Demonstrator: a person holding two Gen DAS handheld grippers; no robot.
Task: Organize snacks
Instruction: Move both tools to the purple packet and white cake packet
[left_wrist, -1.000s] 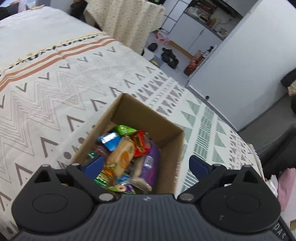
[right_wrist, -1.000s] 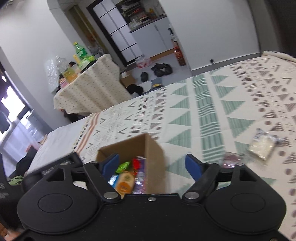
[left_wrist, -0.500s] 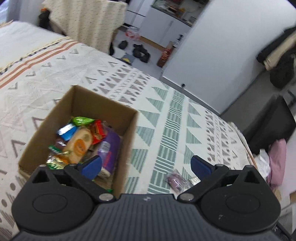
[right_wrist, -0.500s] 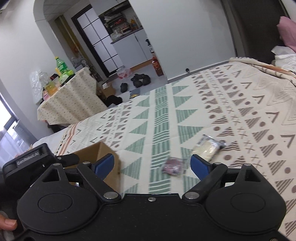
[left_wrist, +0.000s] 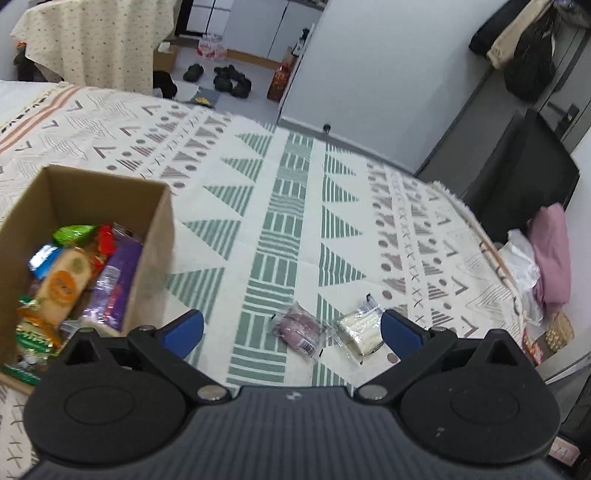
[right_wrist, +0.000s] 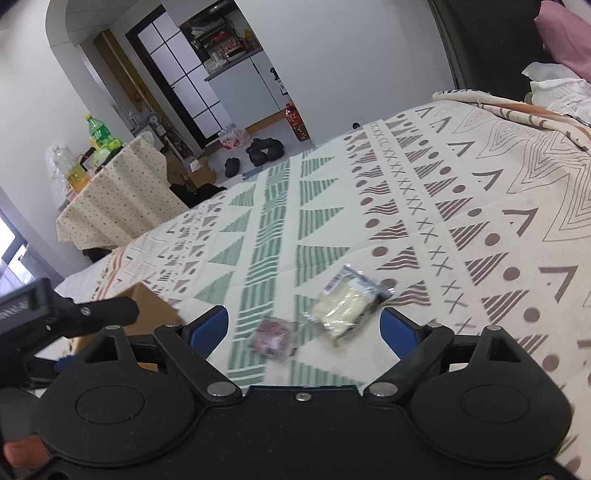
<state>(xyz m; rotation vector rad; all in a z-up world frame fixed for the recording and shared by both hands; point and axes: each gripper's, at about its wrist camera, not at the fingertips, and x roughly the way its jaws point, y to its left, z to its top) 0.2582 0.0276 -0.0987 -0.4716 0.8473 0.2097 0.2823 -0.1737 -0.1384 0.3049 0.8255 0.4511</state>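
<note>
A cardboard box (left_wrist: 155, 236) holding several wrapped snacks stands on the patterned blanket at the left; only its corner (right_wrist: 147, 306) shows in the right wrist view. Two loose snacks lie side by side on the blanket: a purple packet (left_wrist: 299, 328) (right_wrist: 273, 336) and a pale cream packet (left_wrist: 360, 328) (right_wrist: 343, 302). My left gripper (left_wrist: 291, 330) hovers open above them, nothing between its blue pads. My right gripper (right_wrist: 304, 328) is open too, both packets lying just beyond its fingertips. The left tool's black body (right_wrist: 66, 314) shows at the left of the right wrist view.
The blanket (left_wrist: 288, 221) covers a bed whose far edge drops to a floor with shoes (left_wrist: 231, 79) and a red bag (left_wrist: 280, 79). A cloth-draped table (right_wrist: 118, 195) with bottles stands behind. Pink fabric (left_wrist: 550, 254) lies off the bed's right edge.
Both grippers have swung right, away from the box and toward the two loose packets. The box has slid to the left edge of both views, and the packets now sit between the fingertips.
</note>
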